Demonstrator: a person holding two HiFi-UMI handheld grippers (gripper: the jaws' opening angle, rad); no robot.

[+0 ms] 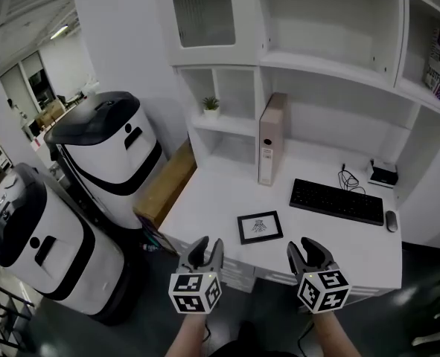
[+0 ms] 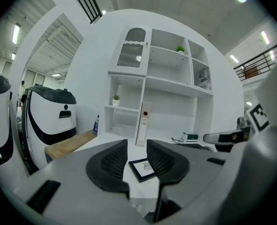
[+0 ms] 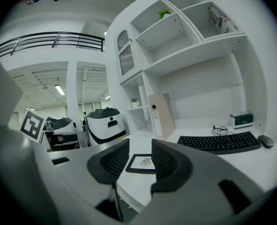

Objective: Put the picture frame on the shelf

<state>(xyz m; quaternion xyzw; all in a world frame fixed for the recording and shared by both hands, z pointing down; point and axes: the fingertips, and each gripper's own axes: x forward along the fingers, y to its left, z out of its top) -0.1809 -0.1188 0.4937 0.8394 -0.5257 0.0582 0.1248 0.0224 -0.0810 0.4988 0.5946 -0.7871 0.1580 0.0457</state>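
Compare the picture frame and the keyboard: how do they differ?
The picture frame is small and nearly square; the keyboard is long and narrow. The picture frame has a black border round a white sheet; the keyboard is black all over. The picture frame lies near the front edge of the desk; the keyboard lies further back, to the right. Both lie flat on the white desk, untouched.

Frame point(image 1: 260, 227) on desk point(image 1: 205, 192), keyboard point(image 1: 336, 201) behind-right.
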